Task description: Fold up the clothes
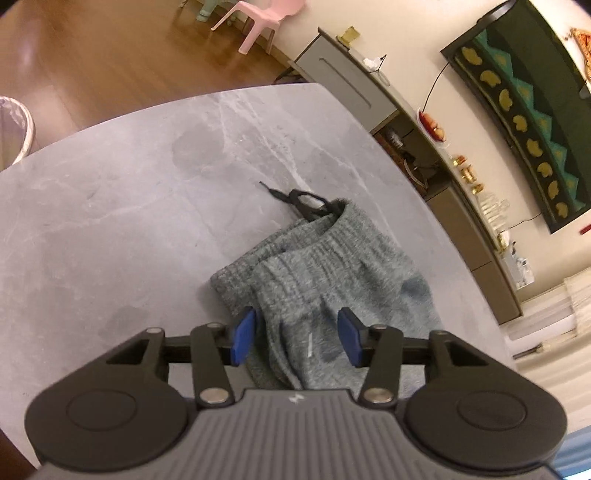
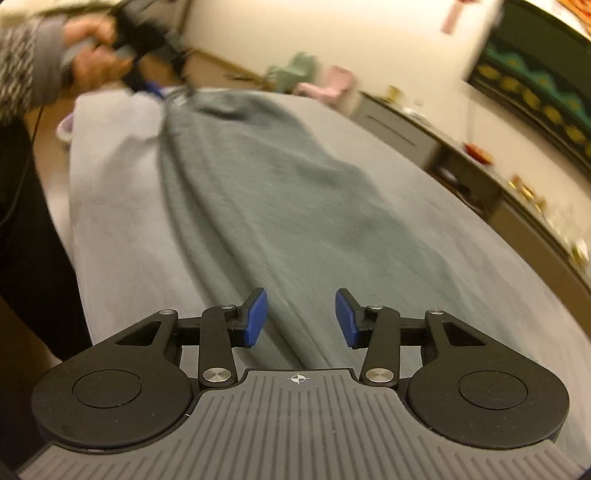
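Grey knit trousers (image 1: pixel 332 266) lie on the grey marble table (image 1: pixel 129 184), waistband end nearest my left gripper, with a black drawstring (image 1: pixel 295 197) trailing from it. My left gripper (image 1: pixel 297 338) stands open just over the waistband; fabric shows between the blue pads (image 1: pixel 243 334) but they do not press it. In the blurred right wrist view the trousers (image 2: pixel 258 192) stretch lengthwise across the table (image 2: pixel 110 221) towards a hand (image 2: pixel 96 55) holding the left gripper (image 2: pixel 153 86) at the far end. My right gripper (image 2: pixel 301 319) is open above the near end of the cloth.
A pink plastic chair (image 1: pixel 258 18) and a lined waste bin (image 1: pixel 11 129) stand on the wooden floor beyond the table. A grey sideboard (image 1: pixel 354 81) with small items runs along the wall at right. A person's dark clothing (image 2: pixel 22 221) is close to the table's left edge.
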`<state>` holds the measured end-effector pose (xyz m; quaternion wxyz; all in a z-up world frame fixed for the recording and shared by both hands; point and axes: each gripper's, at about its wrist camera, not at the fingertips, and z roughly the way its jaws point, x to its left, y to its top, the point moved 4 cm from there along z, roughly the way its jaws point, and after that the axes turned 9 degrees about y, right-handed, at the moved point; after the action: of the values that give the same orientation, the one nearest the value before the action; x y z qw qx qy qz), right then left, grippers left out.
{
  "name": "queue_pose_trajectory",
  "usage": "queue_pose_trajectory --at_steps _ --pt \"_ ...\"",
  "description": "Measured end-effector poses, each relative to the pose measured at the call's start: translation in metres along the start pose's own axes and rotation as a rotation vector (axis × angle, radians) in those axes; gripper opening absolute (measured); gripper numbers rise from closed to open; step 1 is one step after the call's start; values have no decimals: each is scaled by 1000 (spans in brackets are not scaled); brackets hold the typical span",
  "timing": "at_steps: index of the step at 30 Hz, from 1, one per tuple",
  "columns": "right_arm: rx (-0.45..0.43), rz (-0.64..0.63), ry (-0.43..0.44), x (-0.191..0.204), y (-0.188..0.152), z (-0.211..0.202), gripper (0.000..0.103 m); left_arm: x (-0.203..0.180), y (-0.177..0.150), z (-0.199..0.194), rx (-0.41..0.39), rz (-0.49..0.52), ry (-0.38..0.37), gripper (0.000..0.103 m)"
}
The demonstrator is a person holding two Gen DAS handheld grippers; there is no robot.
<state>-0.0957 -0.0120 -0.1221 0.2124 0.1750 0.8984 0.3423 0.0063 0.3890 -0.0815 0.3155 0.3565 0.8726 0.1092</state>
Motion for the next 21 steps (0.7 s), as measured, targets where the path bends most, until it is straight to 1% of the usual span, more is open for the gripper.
queue_pose_trajectory --at_steps 2,3,4,5,7,10,12,14,16,18,19,20,21 --pt "22 -46 19 10 13 20 33 0 -1 2 10 6 3 50" --pt "34 -55 29 13 18 28 20 -1 -2 3 16 10 6 50" --pt "46 -65 40 15 22 36 0 -1 -3 3 21 16 10 50" --pt "57 -67 42 17 26 41 0 -2 -4 4 24 23 12 50" --pt "43 -81 22 20 33 34 0 -4 -4 4 24 36 14 50" --pt "-4 -108 44 41 41 4 0 -7 -3 5 15 51 26 50" --pt "33 -128 81 54 32 8 0 -9 -2 6 10 58 49 50" --pt "62 -140 70 58 19 22 0 -11 -3 6 6 59 68 50" --pt "56 -101 77 56 18 22 0 -11 -6 1 -15 71 93 50" --pt "57 -103 99 57 18 16 0 -9 -8 -4 -45 80 131 50" --pt "58 -106 111 59 17 13 9 -7 -7 -8 -66 81 162 50" --pt "44 -79 142 54 17 5 13 -5 -7 -11 -84 77 185 50" --pt "25 -42 177 48 16 -5 26 -4 -6 -15 -99 68 199 50"
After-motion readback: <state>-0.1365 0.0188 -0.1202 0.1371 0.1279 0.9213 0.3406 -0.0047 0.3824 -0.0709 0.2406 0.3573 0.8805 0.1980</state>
